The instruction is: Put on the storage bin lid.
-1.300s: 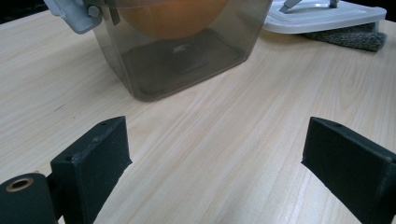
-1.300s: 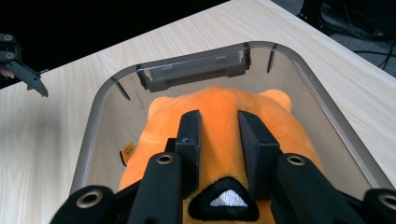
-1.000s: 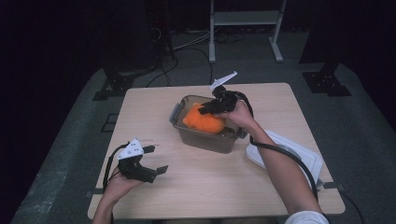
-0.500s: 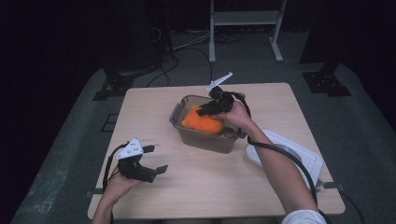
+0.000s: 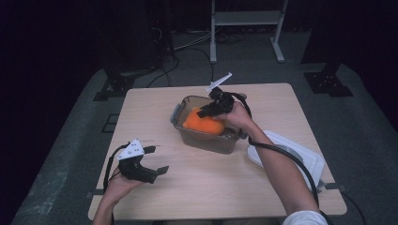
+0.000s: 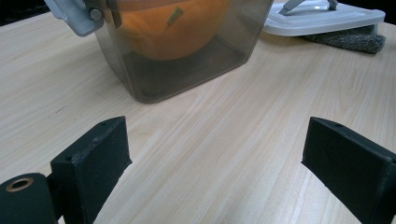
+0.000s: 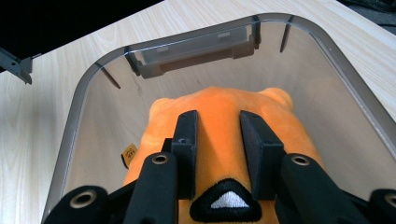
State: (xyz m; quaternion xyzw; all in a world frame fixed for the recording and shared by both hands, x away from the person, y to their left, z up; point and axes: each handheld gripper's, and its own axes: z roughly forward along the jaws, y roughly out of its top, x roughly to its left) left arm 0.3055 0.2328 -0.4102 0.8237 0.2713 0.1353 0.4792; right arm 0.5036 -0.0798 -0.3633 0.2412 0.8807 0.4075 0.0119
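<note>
The orange plush toy [image 7: 219, 140] sat inside the clear container [image 5: 205, 139] near the table's middle, its top bulging above the rim. My right gripper [image 7: 218, 142] had its jaws pinched narrow on a fold of the plush. Over the last second the toy and gripper had barely shifted in the high view, perhaps settling slightly toward the container's far end. I judged the toy was being placed rather than lifted out, release not yet made. My left gripper [image 5: 149, 161] rested unchanged at the near left of the table [image 5: 155, 101], jaws wide, holding nothing, facing the container. The white lid [image 5: 292, 154] lay apart to the right, so closing looked like the remaining work.
</note>
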